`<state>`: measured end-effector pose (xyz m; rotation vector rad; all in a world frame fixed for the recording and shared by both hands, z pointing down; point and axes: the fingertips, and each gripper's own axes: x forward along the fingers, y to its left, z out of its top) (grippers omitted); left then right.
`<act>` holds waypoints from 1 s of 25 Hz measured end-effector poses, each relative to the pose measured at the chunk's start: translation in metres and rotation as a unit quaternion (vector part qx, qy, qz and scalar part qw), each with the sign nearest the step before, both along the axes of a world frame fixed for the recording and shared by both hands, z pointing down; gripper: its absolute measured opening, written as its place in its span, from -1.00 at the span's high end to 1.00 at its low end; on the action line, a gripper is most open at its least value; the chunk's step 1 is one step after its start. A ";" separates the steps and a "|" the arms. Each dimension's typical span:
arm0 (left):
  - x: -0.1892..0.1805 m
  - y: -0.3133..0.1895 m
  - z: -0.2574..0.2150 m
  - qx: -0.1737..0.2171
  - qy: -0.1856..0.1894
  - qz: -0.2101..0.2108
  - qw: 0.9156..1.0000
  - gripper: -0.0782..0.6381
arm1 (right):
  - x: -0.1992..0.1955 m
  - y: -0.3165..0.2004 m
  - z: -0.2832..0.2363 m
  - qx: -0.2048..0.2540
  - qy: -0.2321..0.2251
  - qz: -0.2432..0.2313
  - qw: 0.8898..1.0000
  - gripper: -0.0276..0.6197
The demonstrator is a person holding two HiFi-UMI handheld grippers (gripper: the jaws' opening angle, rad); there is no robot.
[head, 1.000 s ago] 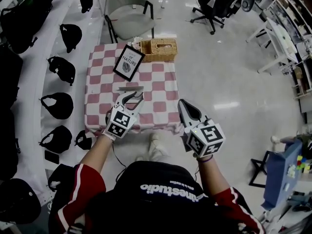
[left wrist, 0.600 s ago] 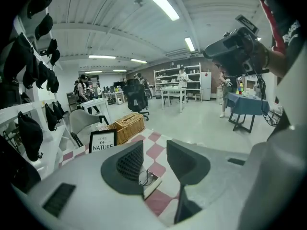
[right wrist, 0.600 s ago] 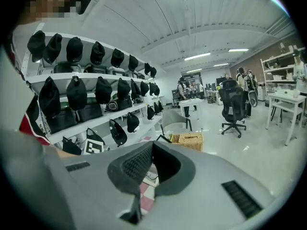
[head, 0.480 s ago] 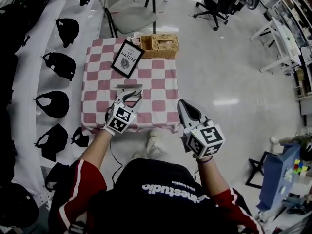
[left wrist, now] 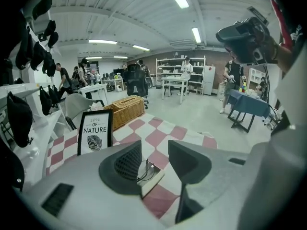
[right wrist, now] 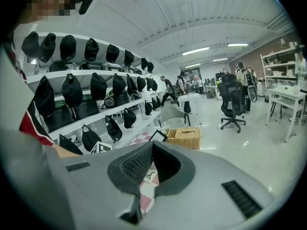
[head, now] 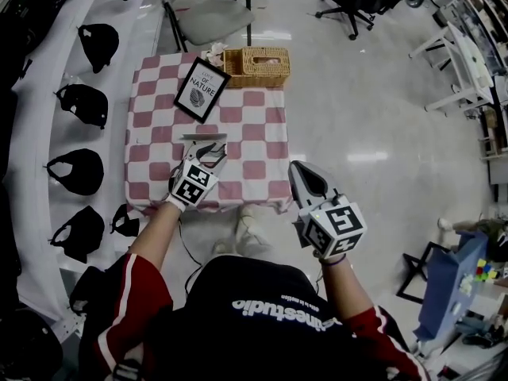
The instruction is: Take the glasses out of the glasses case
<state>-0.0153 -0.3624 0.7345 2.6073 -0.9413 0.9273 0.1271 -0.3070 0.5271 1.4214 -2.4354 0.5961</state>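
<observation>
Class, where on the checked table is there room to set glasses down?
Free: the right half of the table, between the basket and the front edge; the left strip beside the sign. Crowded: the far edge and around the glasses case.

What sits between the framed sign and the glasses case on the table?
Nothing. The head view shows only bare checkered cloth between the framed sign and the glasses case.

Woven wicker basket (head: 238, 75); tablecloth (head: 255, 146) seemingly matt cloth.
</observation>
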 end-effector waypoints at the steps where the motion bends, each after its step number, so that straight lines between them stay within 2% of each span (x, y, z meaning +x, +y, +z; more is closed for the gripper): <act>1: -0.001 -0.002 0.006 -0.005 -0.002 0.000 1.000 0.33 | 0.000 -0.002 0.002 -0.002 0.001 0.000 1.000 0.91; 9: -0.004 -0.012 0.051 -0.048 -0.025 0.009 0.998 0.16 | 0.001 -0.014 0.019 -0.016 0.000 -0.005 1.000 0.91; 12: -0.006 -0.012 0.070 -0.067 -0.041 0.015 0.997 0.15 | 0.002 -0.018 0.023 -0.022 0.000 -0.006 1.000 0.91; 15: -0.002 -0.018 0.074 -0.065 -0.042 0.025 0.997 0.15 | 0.003 -0.020 0.028 -0.027 0.000 -0.006 1.000 0.91; 19: -0.008 -0.019 0.097 -0.090 -0.061 0.017 0.994 0.15 | 0.003 -0.024 0.034 -0.033 0.003 -0.010 0.999 0.91; 25: -0.005 -0.018 0.114 -0.109 -0.069 0.027 0.991 0.09 | 0.008 -0.028 0.040 -0.040 0.005 -0.009 0.999 0.91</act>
